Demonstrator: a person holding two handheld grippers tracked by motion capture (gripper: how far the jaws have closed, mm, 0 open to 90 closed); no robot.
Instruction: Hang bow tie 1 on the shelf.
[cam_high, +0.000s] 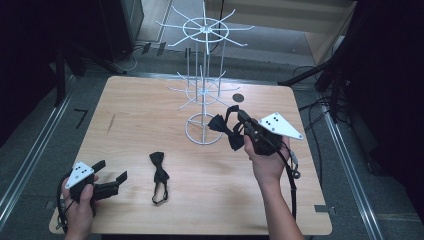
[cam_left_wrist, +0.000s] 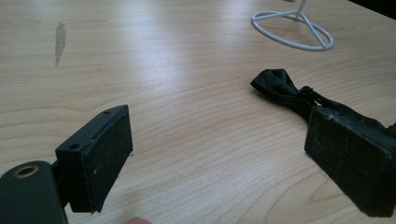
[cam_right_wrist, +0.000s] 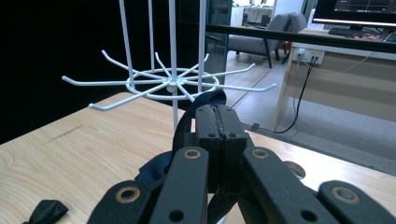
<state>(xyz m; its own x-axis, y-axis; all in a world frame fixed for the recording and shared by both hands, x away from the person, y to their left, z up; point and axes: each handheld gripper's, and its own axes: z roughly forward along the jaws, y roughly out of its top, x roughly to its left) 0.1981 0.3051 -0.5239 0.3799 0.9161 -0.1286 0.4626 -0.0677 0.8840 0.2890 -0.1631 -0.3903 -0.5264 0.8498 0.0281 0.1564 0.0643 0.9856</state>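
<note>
Black bow tie (cam_high: 226, 131) hangs from the right gripper (cam_high: 239, 116), raised above the table (cam_high: 150, 100) just beside the white wire rack (cam_high: 204, 80). Jaws are clenched on the tie's strap; in the right gripper view the two pads meet flat against each other, with a loop of dark strap (cam_right_wrist: 196, 109) arching up over their left side and more dark cloth trailing below. Bow part dangles to the left of and below the jaw tips in the high view, close to the rack's round base ring (cam_high: 204, 129) but above it. Whether the cloth touches the rack I cannot tell. Gripper tips point toward the rack's lower ring of hooks (cam_right_wrist: 163, 84), which sits just beyond and slightly above the jaws in the right gripper view.

Second bow tie (cam_high: 159, 175) lies flat on the wood, strap stretched toward the near edge, between the two hands and nearer the left one. Left gripper (cam_high: 114, 176) rests low at the near left corner of the table, jaws released and standing wide apart, nothing between the pads. In the left gripper view this tie (cam_left_wrist: 285, 88) lies beyond the right-hand pad, partly hidden behind it, apart from the left-hand pad; contact with the right-hand pad cannot be judged
</note>
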